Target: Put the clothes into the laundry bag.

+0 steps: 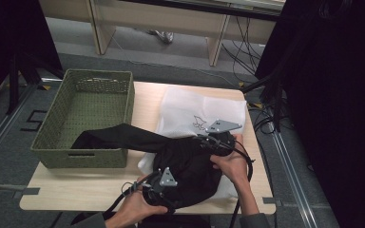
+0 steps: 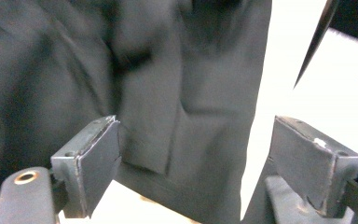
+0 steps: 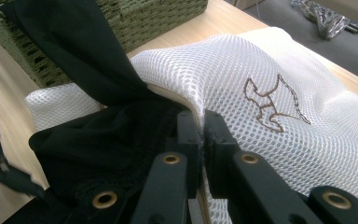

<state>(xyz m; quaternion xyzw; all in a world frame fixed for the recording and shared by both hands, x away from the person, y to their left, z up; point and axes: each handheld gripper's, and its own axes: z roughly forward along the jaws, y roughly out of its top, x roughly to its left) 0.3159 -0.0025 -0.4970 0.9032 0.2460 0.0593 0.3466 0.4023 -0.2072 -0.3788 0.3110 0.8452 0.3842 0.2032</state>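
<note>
A green woven basket sits on the wooden table, cables trailing beyond.

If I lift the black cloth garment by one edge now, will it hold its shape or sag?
Probably sag: the black cloth garment lies crumpled, one part trailing limply over the green woven basket. It looks light, and may drag on the white mesh laundry bag, whose rim the right tongs pinch. The left tongs stand open over its folds.

The garment is plain black. The mesh bag is white, with a fine honeycomb weave and a small brown outline figure stitched on it. The basket is olive green and woven. The tabletop is pale wood-coloured.
</note>
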